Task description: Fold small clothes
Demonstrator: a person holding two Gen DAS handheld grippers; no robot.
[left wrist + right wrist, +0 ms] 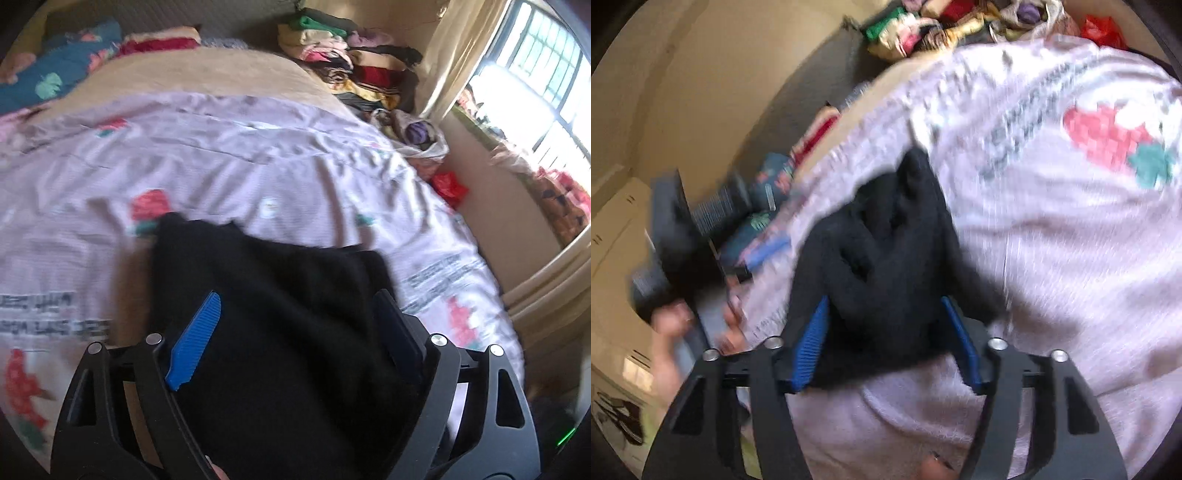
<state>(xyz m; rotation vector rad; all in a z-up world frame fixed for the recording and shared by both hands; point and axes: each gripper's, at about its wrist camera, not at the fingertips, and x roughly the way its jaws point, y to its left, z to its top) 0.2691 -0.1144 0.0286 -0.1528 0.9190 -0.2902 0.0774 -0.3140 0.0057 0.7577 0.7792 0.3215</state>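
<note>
Releasing the black garment onto the bed | left hand-held gripper wide, right hand-held gripper parted, cloth between both, unpinched | next I'd judge: regrip an edge, fold over.

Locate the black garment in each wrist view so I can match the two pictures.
Left wrist view: the black garment fills the lower centre, between the open left gripper fingers, lying on the pink bedsheet.
Right wrist view: the black garment sits bunched at centre, between the open right gripper fingers.
Shared landmark: the pile of clothes at the far edge of the bed.
</note>
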